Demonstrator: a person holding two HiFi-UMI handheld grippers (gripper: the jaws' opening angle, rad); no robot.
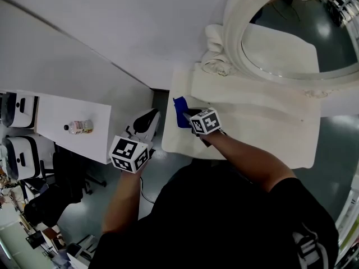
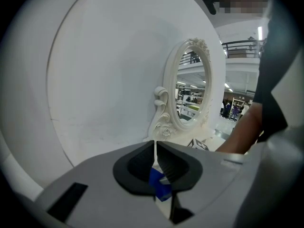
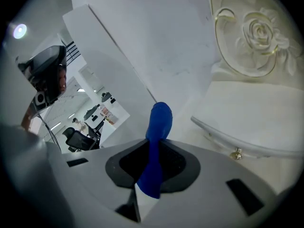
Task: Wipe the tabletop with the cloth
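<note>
The right tool (image 3: pixel 151 167) is clamped tight on the blue cloth (image 3: pixel 159 120). In the right gripper view its jaws press on a fold that runs down between the pads, and the free end stands up beyond them as a rounded bunch. In the head view this tool sits at the left end of the white counter (image 1: pixel 258 130), with the cloth just past its tip and close to the counter's left edge. I cannot tell whether the cloth presses on the surface or is held just over it.

The left tool (image 2: pixel 156 158) has its jaws together, with only a hairline slit between them and nothing held. The blue showing below them in the left gripper view is the cloth farther off. In the head view this tool hangs off the counter, just beside its lower left corner, and takes no part in the work.

Farther out, an oval mirror (image 1: pixel 280 49) in a carved white frame stands along the counter's far side, in the upper right of the frame. A second counter (image 1: pixel 56 114) at the left of the frame carries a small bottle (image 1: pixel 78 127).

The cloth is in hand and at the tabletop, so the pick-up looks done. The counter shows no dirt or wet streaks, so I cannot judge which part has been wiped. With the cloth at the left end, the broad stretch toward the right of the frame and the strip by the mirror's foot probably remain.
</note>
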